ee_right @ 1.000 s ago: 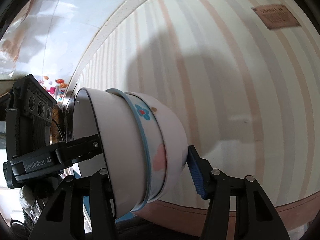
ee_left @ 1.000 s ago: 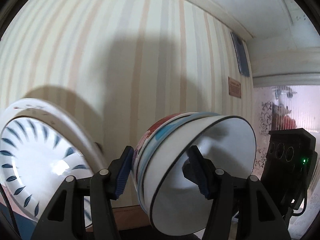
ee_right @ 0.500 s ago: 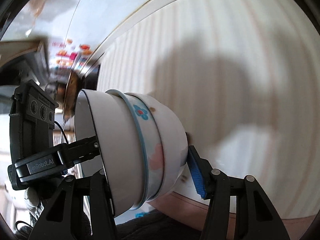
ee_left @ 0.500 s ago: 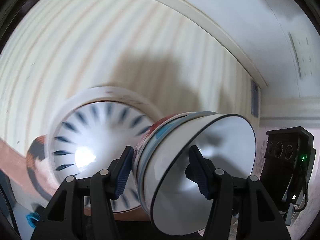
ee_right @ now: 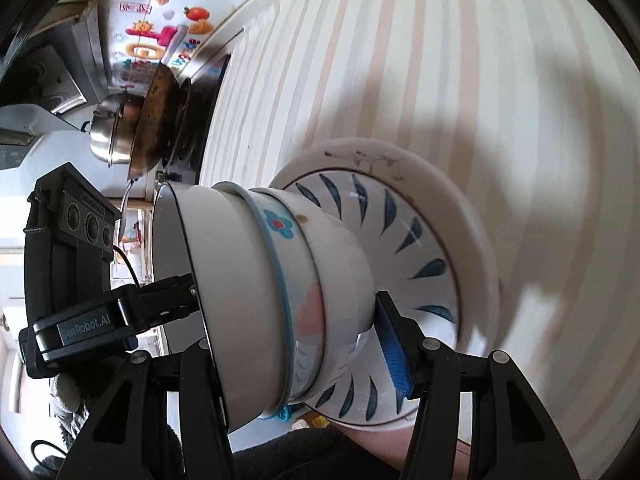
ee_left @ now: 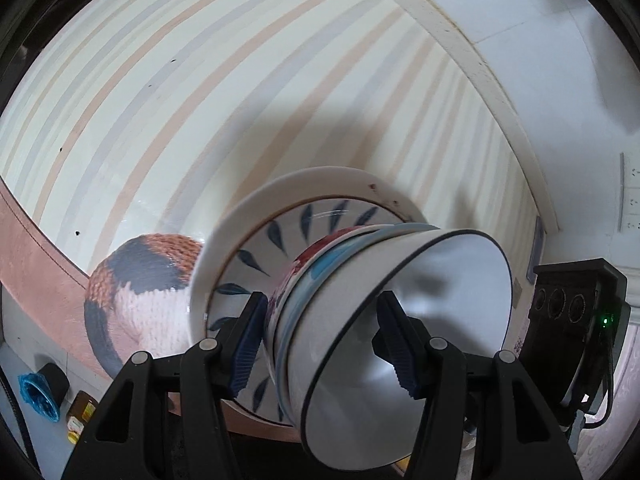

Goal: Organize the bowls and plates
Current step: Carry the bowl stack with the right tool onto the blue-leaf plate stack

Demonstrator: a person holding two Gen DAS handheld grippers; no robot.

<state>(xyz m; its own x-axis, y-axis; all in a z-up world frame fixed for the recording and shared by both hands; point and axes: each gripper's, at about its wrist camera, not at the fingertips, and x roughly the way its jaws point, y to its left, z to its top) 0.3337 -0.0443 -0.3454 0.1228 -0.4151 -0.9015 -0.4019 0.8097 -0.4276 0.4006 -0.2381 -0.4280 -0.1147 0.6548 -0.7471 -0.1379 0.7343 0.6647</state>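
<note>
Above the striped table [ee_left: 224, 80], left gripper [ee_left: 320, 338] and right gripper [ee_right: 296, 354], both clenched on the nested bowl stack [ee_right: 280, 280], are now bringing it over the leaf-patterned plate [ee_right: 420, 248], nearing placement.

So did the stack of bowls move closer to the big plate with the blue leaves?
Yes. The stack of bowls has moved sideways over the striped tabletop and now sits in front of the plate, overlapping it.

Black left tool [ee_left: 320, 340] and right tool [ee_right: 296, 344]; ribbed blue pads [ee_right: 394, 354], silver screws; white "GenRobot.AI" lettering.
</note>
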